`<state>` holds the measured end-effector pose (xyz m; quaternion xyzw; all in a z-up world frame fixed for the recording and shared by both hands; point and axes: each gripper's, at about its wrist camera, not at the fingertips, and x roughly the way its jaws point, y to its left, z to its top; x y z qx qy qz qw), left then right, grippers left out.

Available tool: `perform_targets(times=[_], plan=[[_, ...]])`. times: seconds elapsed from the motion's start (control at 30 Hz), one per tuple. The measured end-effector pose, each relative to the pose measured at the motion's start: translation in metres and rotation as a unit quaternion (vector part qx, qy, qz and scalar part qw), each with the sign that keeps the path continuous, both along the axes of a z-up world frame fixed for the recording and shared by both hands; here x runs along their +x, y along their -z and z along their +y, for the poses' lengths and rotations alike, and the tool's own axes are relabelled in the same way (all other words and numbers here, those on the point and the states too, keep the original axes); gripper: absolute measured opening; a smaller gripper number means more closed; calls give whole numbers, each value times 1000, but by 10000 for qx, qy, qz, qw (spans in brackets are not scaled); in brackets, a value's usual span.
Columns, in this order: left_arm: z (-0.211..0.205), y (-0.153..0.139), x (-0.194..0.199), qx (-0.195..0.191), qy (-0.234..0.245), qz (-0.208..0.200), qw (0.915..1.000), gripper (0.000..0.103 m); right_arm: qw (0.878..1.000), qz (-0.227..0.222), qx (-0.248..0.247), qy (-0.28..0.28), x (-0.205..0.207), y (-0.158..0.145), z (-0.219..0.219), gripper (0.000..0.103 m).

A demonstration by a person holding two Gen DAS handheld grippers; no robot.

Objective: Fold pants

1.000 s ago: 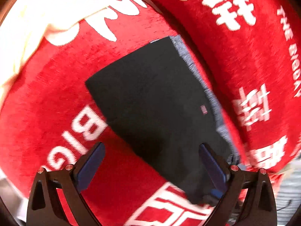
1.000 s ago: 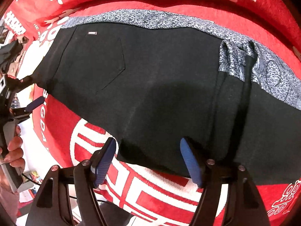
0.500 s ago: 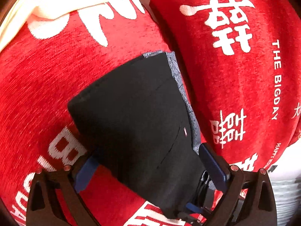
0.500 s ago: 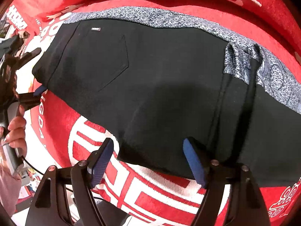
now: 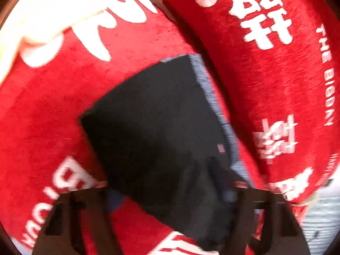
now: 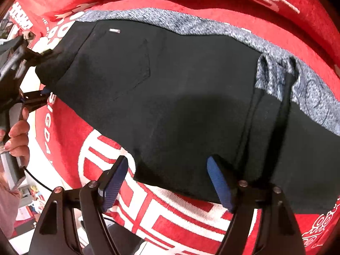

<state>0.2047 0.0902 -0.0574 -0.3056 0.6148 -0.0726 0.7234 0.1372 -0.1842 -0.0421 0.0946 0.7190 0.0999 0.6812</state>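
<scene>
The black pants (image 6: 170, 97) lie flat on the red blanket (image 6: 161, 218), soft and floppy, so hold the edges: the left tool (image 6: 43, 74) has just been closing on the waist end, and the right tool (image 6: 167, 182) is open over the near edge.

Pants (image 6: 180, 97) black w/ blue-grey speckled print on inner side. Blanket (image 6: 170, 218) red w/ white characters & lettering. Gripper pads (image 6: 218, 182) blue, arms black. Cloth (image 5: 27, 21) at top-left cream.
</scene>
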Motion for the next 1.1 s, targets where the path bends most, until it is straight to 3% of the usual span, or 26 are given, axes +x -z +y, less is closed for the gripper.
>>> perform_targets(times=[0.03, 0.1, 0.13, 0.2, 0.3, 0.4, 0.47, 0.63, 0.73, 0.87, 0.93, 1.0, 1.1], plan=[[-1, -1, -1, 238, 71, -19, 9997, 38, 10000, -6, 45, 59, 4, -5, -1, 80], [-6, -7, -5, 532, 281, -212, 9980, 36, 9994, -118, 221, 238, 16, -22, -4, 80], [-16, -17, -7, 882, 529, -450, 9937, 36, 9987, -176, 336, 328, 25, -31, -6, 80], [-34, -31, -14, 1542, 993, -854, 9793, 36, 9966, -199, 661, 447, 50, -48, -7, 81], [-72, -47, -26, 2496, 1694, -1470, 9420, 36, 9932, -29, 1091, 394, 96, -63, 6, 82], [-85, -54, -36, 2912, 2109, -1813, 9153, 36, 9905, 0, 1372, 8, 143, -79, 40, 84], [-88, -55, -38, 3053, 2238, -1897, 9059, 36, 9876, 207, 1485, -460, 172, -81, 74, 85], [-92, -55, -40, 3180, 2356, -1968, 8970, 36, 9760, 851, 1631, -1164, 206, -68, 151, 86], [-98, -58, -44, 3265, 2431, -2061, 8898, 36, 9707, 1150, 1221, -1721, 216, -50, 195, 86], [-104, -60, -45, 3325, 2476, -2127, 8848, 36, 9630, 1493, 670, -2141, 213, -22, 217, 83], [-104, -60, -43, 3273, 2486, -2027, 8888, 36, 9603, 1415, 384, -2373, 210, -17, 218, 35], [-107, -65, -48, 3211, 2535, -2138, 8871, 36, 9635, 1228, 430, -2339, 206, -21, 205, 25], [-121, -81, -55, 3215, 2723, -2326, 8766, 36, 9725, 930, 856, -1959, 199, -39, 171, 23]])
